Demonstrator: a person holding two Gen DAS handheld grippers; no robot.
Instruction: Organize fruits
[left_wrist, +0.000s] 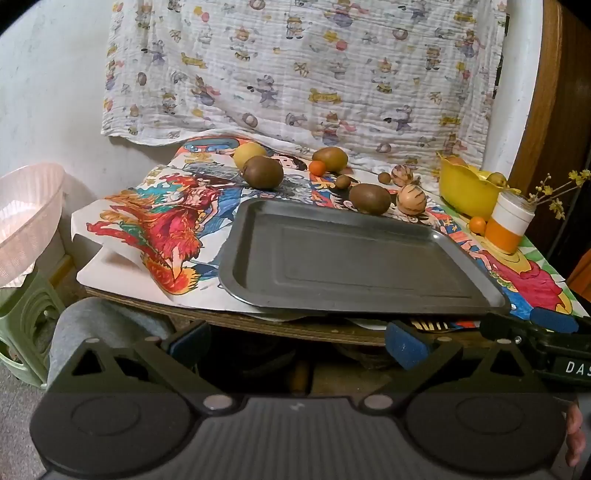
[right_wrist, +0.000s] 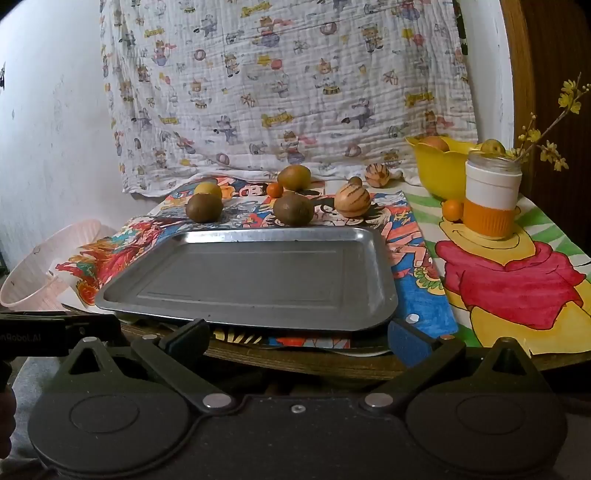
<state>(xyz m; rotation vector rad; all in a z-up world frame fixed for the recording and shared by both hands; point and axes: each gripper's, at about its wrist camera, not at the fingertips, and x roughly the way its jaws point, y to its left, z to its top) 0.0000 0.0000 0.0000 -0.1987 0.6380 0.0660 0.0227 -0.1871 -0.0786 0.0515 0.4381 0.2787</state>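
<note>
Nearest of all, both tools hang just off the near edge of the desk, each spread wide with nothing between its fingers: the left tool (left_wrist: 295, 341) below the tray's near left part, the right tool (right_wrist: 295, 338) below its near right corner. Neither touches anything yet.

Just beyond them lies the empty metal tray (left_wrist: 369, 295), its near rim overhanging the desk edge a little. A tool coming up from below could catch that rim and tip or shove the tray, which sits on loose painted paper (left_wrist: 155, 229) that may slide or crumple under a push.

Past the tray's far rim the fruits are scattered on the paper: a brown kiwi (left_wrist: 369, 198) right at the rim, a striped round fruit (left_wrist: 410, 199) beside it, another kiwi (left_wrist: 263, 172) to the far left with a yellow fruit (left_wrist: 249, 154) behind it, a small orange (left_wrist: 317, 168) and some tiny brown ones. All are round, so a wide tool closing off-centre would likely squirt one sideways and send it rolling into its neighbours or off the desk. Reaching them means crossing over the tray, so a low approach risks dragging it.

At the far right, a jar (right_wrist: 493, 195) holding flowering twigs stands near a yellow bowl (right_wrist: 439, 173); a sweep by the right tool could topple it.
</note>
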